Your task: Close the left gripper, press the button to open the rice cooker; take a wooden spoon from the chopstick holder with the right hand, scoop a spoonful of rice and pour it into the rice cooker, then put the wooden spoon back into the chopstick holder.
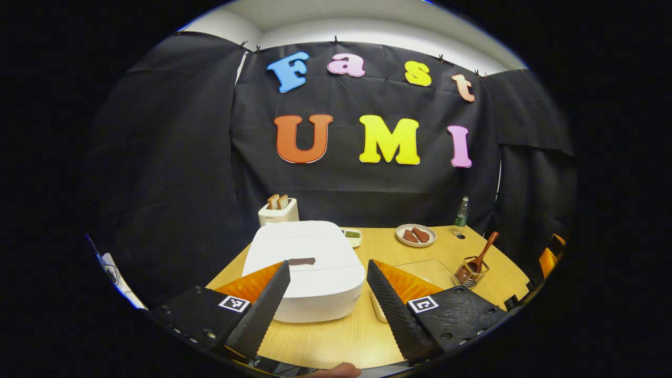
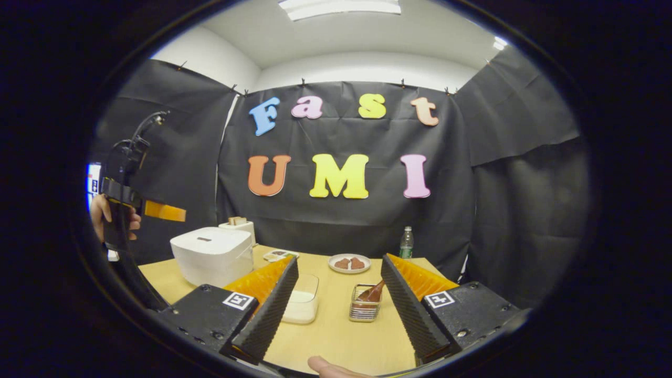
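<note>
Item: rice cooker (image 1: 304,270), white, lid down, standing on the wooden table (image 1: 336,336) toward its left side. A dark button strip (image 1: 301,261) lies across the near part of the lid, long axis running left to right.

Item: left gripper (image 1: 327,294), fingers spread wide, nothing between them. Cooker sits directly ahead and just below, the button slightly left of the gap's centre line. Judged: the fingers must come together first, then travel forward and down onto the strip. In the right gripper view this same gripper (image 2: 157,210) hangs at far left, above and left of the cooker (image 2: 212,254), held by a hand (image 2: 102,215).

Item: right gripper (image 2: 339,299), fingers wide, empty, hovering over the near table edge.

Item: wire chopstick holder (image 2: 364,307), ahead between the right gripper's fingers, slightly right of centre. Wooden spoon (image 1: 482,254) stands in it, handle leaning up and to the right. The right gripper is clearly the nearer one.

Item: clear rice container (image 2: 302,302), just left of the holder, white contents inside.

Task standing, judged: first step not yet done.
</note>
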The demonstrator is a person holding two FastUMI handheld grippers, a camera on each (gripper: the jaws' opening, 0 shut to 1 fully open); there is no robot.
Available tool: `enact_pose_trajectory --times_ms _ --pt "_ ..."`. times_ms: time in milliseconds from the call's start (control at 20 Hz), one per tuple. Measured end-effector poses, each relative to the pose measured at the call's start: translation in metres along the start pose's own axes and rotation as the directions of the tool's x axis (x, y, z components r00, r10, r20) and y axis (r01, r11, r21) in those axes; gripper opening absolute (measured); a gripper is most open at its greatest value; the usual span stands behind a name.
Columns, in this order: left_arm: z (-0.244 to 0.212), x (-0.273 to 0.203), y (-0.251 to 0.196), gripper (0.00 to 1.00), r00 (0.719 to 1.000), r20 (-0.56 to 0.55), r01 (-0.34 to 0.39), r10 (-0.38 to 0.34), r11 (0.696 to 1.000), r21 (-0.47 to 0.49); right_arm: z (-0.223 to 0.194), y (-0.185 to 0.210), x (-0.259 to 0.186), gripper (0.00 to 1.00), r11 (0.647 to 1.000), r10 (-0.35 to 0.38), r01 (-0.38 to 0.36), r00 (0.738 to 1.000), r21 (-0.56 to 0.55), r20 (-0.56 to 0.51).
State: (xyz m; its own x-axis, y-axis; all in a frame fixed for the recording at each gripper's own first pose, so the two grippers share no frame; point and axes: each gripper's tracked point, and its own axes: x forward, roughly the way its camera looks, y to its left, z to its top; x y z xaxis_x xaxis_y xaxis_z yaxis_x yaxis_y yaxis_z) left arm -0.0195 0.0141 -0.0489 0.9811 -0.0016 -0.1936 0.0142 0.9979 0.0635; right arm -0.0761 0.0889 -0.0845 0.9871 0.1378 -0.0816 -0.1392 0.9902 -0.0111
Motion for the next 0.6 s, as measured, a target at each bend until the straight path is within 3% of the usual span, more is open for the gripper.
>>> enact_pose_trajectory --times_ms 350,600 --pt "0.041 -0.083 -0.013 0.94 0.987 0.158 0.03 -0.027 0.999 -0.018 0.024 0.007 0.011 1.0 0.993 0.022 -0.011 0.996 0.113 -0.088" --pt "0.054 -0.125 -0.014 0.94 0.966 0.258 -0.002 -0.003 1.0 0.02 0.041 -0.006 0.013 0.99 0.981 -0.041 0.064 0.991 0.182 -0.128"
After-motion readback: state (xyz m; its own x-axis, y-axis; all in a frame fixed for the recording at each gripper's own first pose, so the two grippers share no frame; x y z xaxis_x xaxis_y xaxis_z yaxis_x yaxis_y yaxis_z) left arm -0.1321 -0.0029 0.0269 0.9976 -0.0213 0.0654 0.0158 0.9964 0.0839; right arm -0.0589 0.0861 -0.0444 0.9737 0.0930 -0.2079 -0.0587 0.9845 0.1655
